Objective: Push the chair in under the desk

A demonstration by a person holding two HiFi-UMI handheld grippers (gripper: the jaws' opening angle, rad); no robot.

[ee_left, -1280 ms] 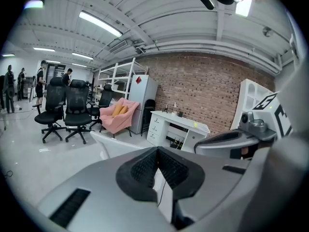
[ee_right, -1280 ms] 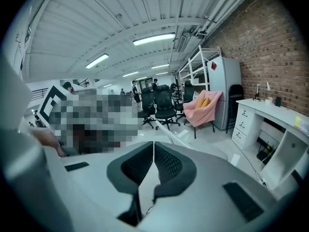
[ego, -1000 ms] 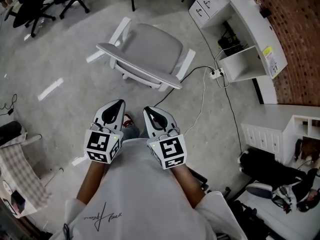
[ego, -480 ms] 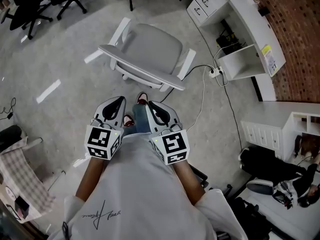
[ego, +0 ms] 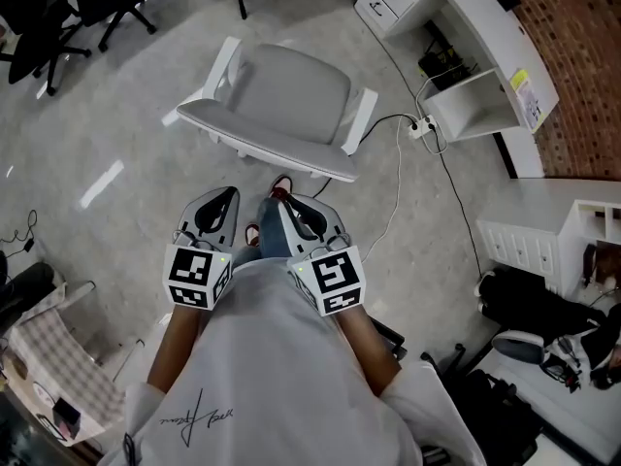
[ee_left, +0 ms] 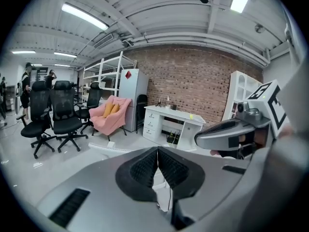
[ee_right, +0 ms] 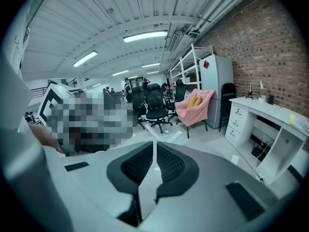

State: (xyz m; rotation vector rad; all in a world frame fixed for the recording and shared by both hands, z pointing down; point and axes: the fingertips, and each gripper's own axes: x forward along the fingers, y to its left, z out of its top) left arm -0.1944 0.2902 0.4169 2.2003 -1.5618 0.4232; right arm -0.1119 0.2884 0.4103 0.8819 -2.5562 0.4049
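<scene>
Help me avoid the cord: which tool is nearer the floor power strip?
Right. The right tool is closer to the person and left of the power strip; the left tool is even farther left, beside the right one.

a jeans leg (ego: 269, 229) has swung forward between the left tongs (ego: 227, 195) and the right tongs (ego: 293, 206), and its red shoe (ego: 280, 186) now sits ahead of their tips, where a second ago only bare floor showed. both tongs have been carried forward with the step, so the gap to the back edge of the chair (ego: 291, 90) has narrowed, though from above it looks only slightly less. the head view has swung a little: the chair's back edge lies more level, and the white worktop (ego: 490, 37) has slid toward the top right corner
</scene>
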